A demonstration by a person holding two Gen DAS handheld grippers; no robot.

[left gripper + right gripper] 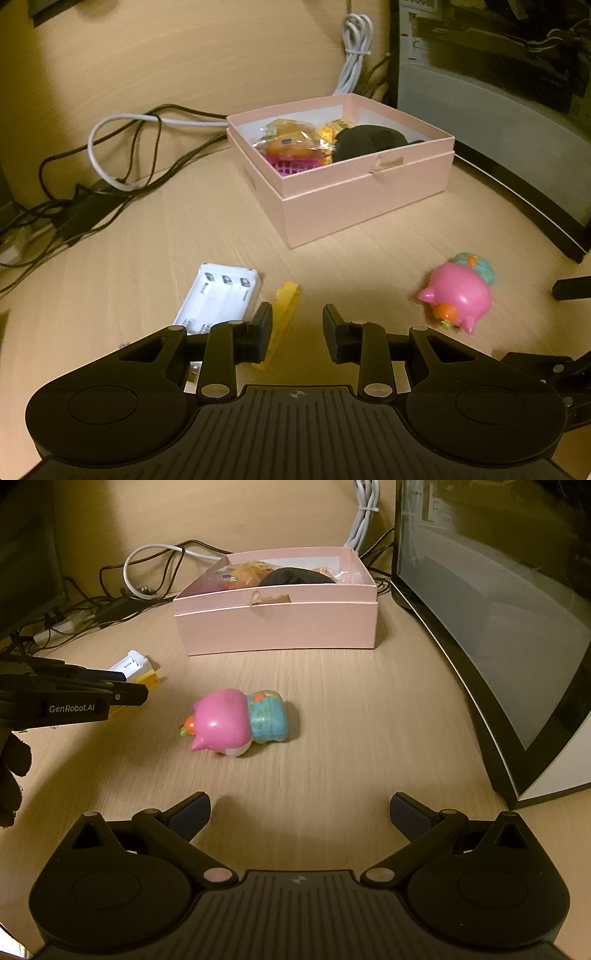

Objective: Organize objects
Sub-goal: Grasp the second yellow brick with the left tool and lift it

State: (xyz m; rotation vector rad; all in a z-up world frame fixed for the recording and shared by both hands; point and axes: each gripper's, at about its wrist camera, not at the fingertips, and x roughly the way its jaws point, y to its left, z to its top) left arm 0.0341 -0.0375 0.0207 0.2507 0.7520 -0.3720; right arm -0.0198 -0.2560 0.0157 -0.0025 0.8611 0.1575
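Between the jaws of our right gripper (299, 814) we hold nothing; they stand wide apart above the bare desk (369, 716). Our left gripper (297, 332) is also empty, its jaws only partly open, and the yellow piece (286, 301) lies just under and beside its left finger, with the white battery holder (218, 295) touching or almost touching that piece on the left.

Farther ahead of the right jaws, the pink toy (236, 725) lies on its side in the middle of the desk, well apart from the pink box (277, 627) at the far side, where several things already sit.

We judge the toy to be hard, hollow plastic: light, stiff, smooth and rounded, so it may slip or roll under the pads. We would take it across the narrower blue body, not across the wide pink head. The yellow piece looks thin and flat, hard to lift from the desk.
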